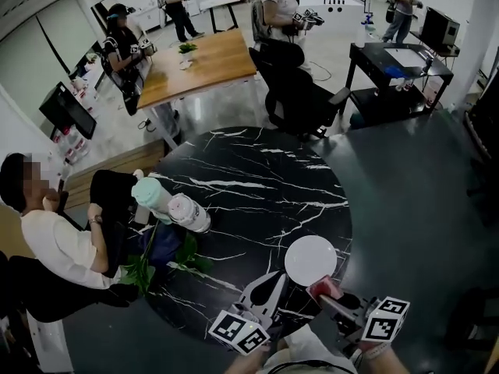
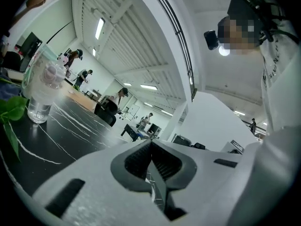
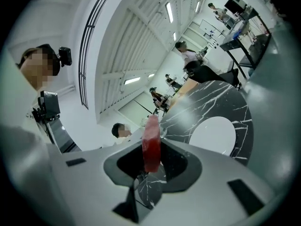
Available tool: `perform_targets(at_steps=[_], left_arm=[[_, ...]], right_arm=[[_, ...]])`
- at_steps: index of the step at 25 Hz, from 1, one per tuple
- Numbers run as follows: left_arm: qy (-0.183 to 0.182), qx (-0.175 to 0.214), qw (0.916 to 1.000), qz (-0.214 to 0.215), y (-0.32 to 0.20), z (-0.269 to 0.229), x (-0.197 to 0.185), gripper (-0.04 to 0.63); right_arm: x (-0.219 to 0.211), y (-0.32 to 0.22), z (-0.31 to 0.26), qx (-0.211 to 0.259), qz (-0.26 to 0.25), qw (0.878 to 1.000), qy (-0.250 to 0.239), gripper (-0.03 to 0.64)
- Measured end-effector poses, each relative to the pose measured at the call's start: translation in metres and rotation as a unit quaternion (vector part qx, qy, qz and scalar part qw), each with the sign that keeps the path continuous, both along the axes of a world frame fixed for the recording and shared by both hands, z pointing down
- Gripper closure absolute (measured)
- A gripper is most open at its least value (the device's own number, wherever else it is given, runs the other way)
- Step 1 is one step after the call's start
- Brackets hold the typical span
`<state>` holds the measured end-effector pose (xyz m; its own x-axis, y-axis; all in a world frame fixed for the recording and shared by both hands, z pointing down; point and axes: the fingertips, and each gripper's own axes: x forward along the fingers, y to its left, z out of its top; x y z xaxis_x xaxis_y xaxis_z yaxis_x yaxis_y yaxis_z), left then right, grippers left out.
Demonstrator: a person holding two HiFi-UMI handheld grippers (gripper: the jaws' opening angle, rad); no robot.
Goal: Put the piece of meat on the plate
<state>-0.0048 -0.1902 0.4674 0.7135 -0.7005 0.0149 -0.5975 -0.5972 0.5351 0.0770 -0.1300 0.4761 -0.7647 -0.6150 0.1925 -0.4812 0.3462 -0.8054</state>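
A flat red piece of meat [image 3: 151, 140] stands on edge between the pads of my right gripper [image 3: 151, 149], which is shut on it. In the head view the meat [image 1: 323, 287] hangs just off the near right rim of the round white plate [image 1: 310, 259]; the plate holds nothing. From the right gripper view the plate [image 3: 212, 134] lies ahead and to the right on the black marble table [image 1: 257, 185]. My left gripper [image 1: 274, 280] is beside the plate's near left rim, its jaws [image 2: 151, 152] shut with nothing between them.
A clear glass vessel with a mint-green lid [image 1: 175, 206] lies at the table's left edge, also in the left gripper view [image 2: 42, 88]. Green leaves [image 1: 152, 263] hang beside it. A seated person [image 1: 54, 232] is left of the table. Other people, desks and chairs fill the room behind.
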Motion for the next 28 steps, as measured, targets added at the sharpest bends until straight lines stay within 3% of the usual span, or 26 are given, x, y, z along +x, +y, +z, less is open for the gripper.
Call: perform_targets(at_steps=[11, 15, 23, 28], left_arm=[[-0.029, -0.026, 0.9984, -0.041, -0.042, 0.065, -0.012, 0.586], [-0.032, -0.037, 0.9970, -0.060, -0.043, 0.075, -0.025, 0.586], [-0.031, -0.051, 0.9957, -0.071, -0.036, 0.085, -0.039, 0.586], [-0.025, -0.052, 0.9951, -0.080, -0.040, 0.084, -0.047, 0.586]], right_arm=[[0.000, -0.050, 0.083, -0.088, -0.043, 0.994, 0.058, 0.525], [-0.003, -0.059, 0.108, -0.137, -0.065, 0.982, 0.111, 0.525], [-0.023, -0.068, 0.127, -0.181, -0.141, 0.962, 0.150, 0.525], [-0.020, -0.067, 0.133, -0.184, -0.168, 0.951, 0.184, 0.523]])
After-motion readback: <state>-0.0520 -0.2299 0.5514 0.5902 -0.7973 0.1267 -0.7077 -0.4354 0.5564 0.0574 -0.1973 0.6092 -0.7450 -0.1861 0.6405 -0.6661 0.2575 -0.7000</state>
